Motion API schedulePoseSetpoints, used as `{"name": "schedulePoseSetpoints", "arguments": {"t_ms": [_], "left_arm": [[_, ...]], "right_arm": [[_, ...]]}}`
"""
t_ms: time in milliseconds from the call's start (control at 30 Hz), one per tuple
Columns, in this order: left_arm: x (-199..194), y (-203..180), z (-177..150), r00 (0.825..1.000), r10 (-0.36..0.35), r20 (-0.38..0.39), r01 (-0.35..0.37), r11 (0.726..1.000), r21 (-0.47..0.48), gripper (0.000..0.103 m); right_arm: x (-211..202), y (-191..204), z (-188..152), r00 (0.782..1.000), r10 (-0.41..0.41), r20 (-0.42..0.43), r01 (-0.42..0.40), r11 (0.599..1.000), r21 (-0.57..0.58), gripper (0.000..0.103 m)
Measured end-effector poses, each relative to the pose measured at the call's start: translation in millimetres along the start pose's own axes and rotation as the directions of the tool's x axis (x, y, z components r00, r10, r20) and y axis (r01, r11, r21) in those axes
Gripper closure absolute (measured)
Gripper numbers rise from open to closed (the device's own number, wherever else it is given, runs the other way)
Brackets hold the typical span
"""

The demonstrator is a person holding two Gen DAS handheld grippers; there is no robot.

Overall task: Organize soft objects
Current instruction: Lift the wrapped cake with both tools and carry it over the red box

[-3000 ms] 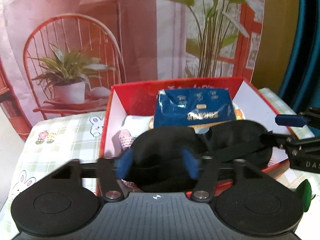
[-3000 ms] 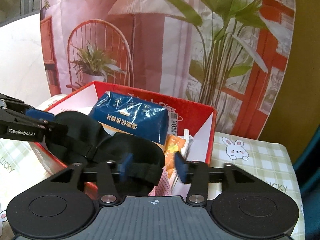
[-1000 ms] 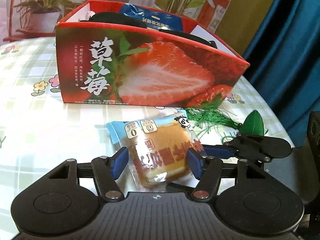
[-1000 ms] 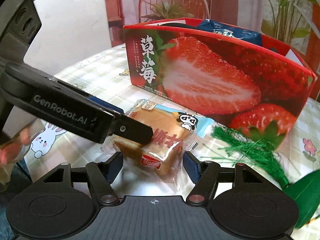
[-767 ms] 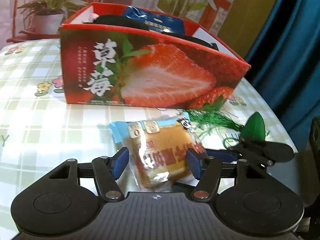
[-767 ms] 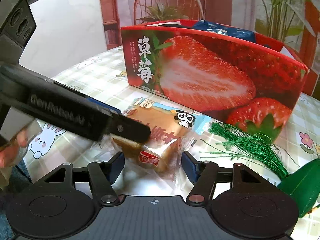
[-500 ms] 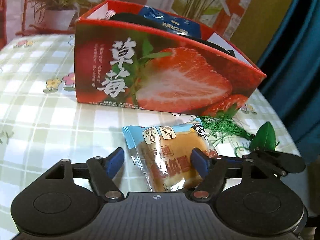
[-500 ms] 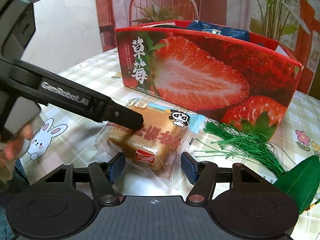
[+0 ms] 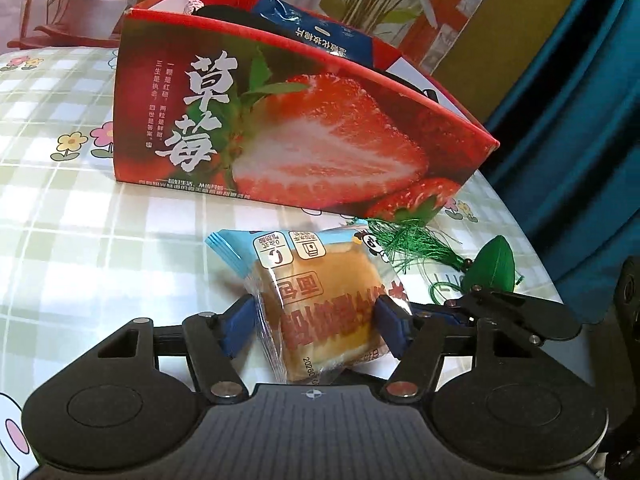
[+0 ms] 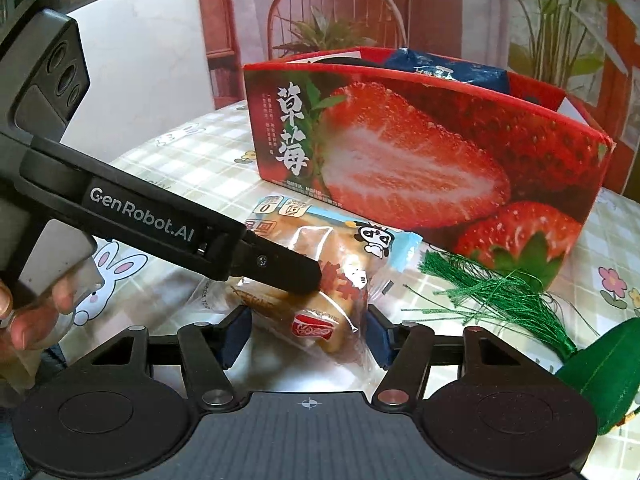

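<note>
Checked tablecloth with rabbit and flower prints over the table, a printed backdrop of potted plants and a wicker chair behind. Near the table's far edge, a red strawberry box, open-topped, with a blue packet and something black poking above its rim. Just in front of the box's printed long side, a wrapped bread bun in clear and light-blue film, flat on the cloth; beside it toward the table's right edge, a green tassel with a green leaf ornament. Left gripper tilted downward toward the bun, blue pads either side of the packet, jaws closing, left pad against the film while firm pressure cannot be told. Right gripper likewise angled down from the other side, jaws partly open, pads flanking the bun's near end without clearly touching. Left gripper's black finger seen lying across the bun's top, a person's hand wrapped round its handle at the table's left edge
</note>
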State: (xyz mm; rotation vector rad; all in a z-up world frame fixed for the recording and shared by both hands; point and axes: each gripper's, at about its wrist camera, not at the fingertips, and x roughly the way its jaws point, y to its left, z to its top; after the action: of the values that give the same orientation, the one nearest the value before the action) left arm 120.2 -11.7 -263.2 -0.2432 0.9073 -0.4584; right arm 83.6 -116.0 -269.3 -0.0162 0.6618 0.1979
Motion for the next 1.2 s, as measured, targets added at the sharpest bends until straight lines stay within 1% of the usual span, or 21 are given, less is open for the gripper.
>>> {"name": "schedulePoseSetpoints", "arguments": {"t_ms": [167,267,433,633,800,900,1067,1200], "left_arm": [[-5.1,-4.1,-0.3,1.000,-0.005,0.012,0.005,1.000,0.014,0.035],[-11.6,-7.0,1.4,0.999,-0.012,0.032,0.011,1.000,0.025,0.035],[-30.8,-20.4,12.3,0.996,-0.020,0.091,0.013,0.997,0.077,0.035],[-55.9,-36.0,31.1,0.985,-0.039,0.166,0.018,0.991,0.130,0.035],[-73.8,-47.0,56.0,0.976,-0.055,0.210,0.021,0.987,0.162,0.035],[-77.8,-50.4,76.5,0.973,-0.063,0.221,0.025,0.985,0.170,0.035],[-70.7,-49.8,118.6,0.974,-0.076,0.212,0.035,0.980,0.194,0.035],[-52.6,-41.6,150.7,0.979,-0.075,0.187,0.043,0.984,0.171,0.036]], "right_arm": [[-4.7,2.2,-1.2,1.000,-0.002,0.003,0.002,1.000,-0.002,0.048],[-10.8,4.7,0.7,1.000,-0.013,0.021,0.013,1.000,-0.022,0.049],[-27.9,7.1,10.0,0.997,-0.031,0.077,0.035,0.998,-0.051,0.049],[-53.7,7.2,33.4,0.987,-0.046,0.156,0.062,0.993,-0.100,0.049],[-70.9,4.4,59.6,0.978,-0.054,0.202,0.085,0.985,-0.150,0.049],[-76.3,-1.0,79.3,0.974,-0.054,0.218,0.091,0.982,-0.163,0.049],[-70.6,-17.1,114.9,0.971,-0.063,0.232,0.101,0.982,-0.157,0.049],[-52.2,-38.3,142.1,0.969,-0.064,0.238,0.097,0.987,-0.128,0.049]]}}
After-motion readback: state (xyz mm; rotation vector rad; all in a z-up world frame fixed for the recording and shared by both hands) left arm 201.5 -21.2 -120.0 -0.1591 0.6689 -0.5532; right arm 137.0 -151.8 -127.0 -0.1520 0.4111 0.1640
